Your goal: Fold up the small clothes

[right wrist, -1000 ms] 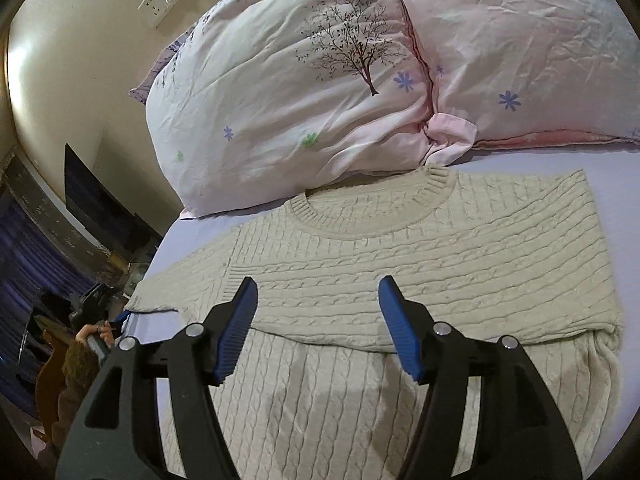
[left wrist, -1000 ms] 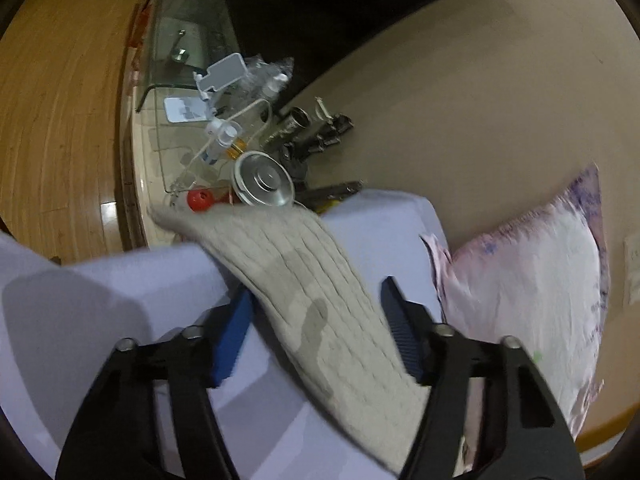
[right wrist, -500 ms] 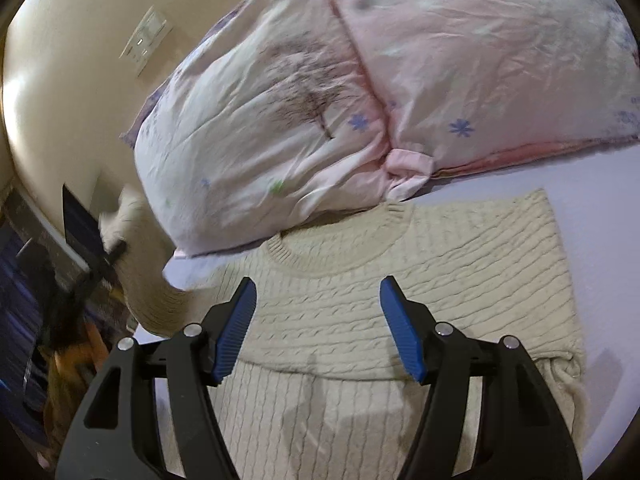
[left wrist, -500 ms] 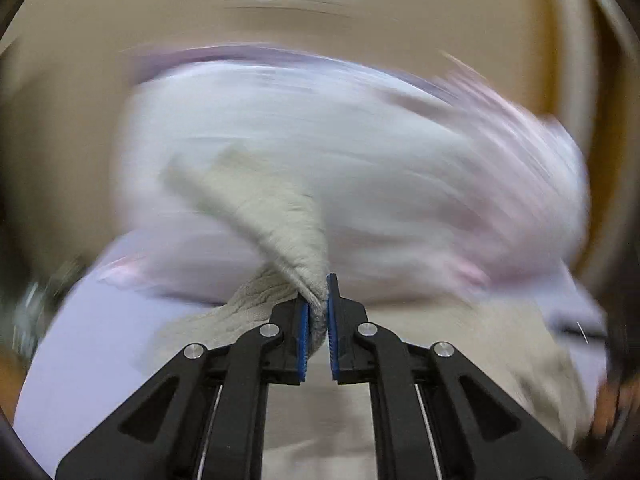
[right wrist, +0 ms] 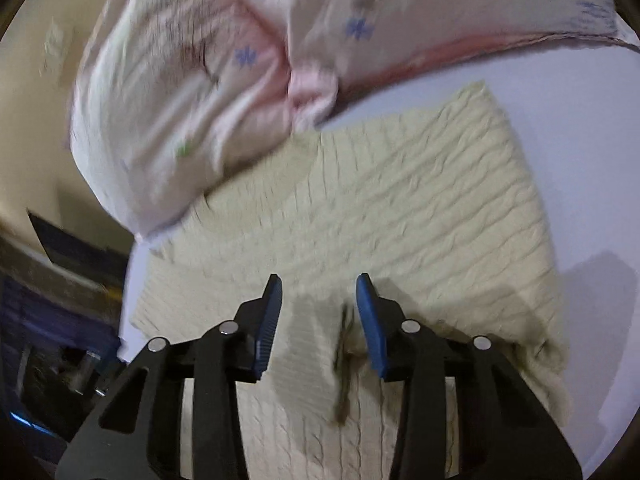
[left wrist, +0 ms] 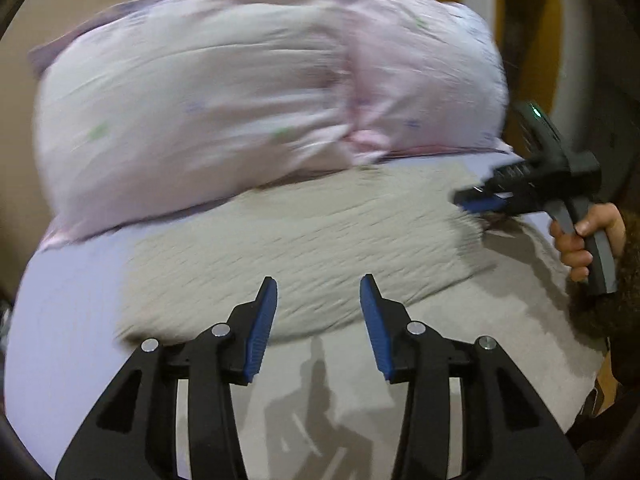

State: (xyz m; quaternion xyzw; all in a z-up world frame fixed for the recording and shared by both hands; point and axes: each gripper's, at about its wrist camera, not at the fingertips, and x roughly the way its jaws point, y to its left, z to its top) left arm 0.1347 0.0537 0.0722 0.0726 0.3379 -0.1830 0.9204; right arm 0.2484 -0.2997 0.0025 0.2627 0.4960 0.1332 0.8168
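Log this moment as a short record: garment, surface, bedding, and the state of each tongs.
garment: cream cable-knit sweater, lying flat, partly folded
surface: lavender bed sheet
bedding: pink pillows at the sweater's far edge
left tongs: open, empty, above the sweater
right tongs: open, empty, over the sweater
image quality: both views motion-blurred

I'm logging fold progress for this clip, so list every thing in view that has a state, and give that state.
left gripper: open, holding nothing, over the sweater.
right gripper: open, holding nothing, low over the sweater.
sweater: lying on the bed, partly folded, upper part lapped over the lower.
pillows: piled at the head of the bed, against the sweater's top edge.
bed sheet: spread under the sweater.
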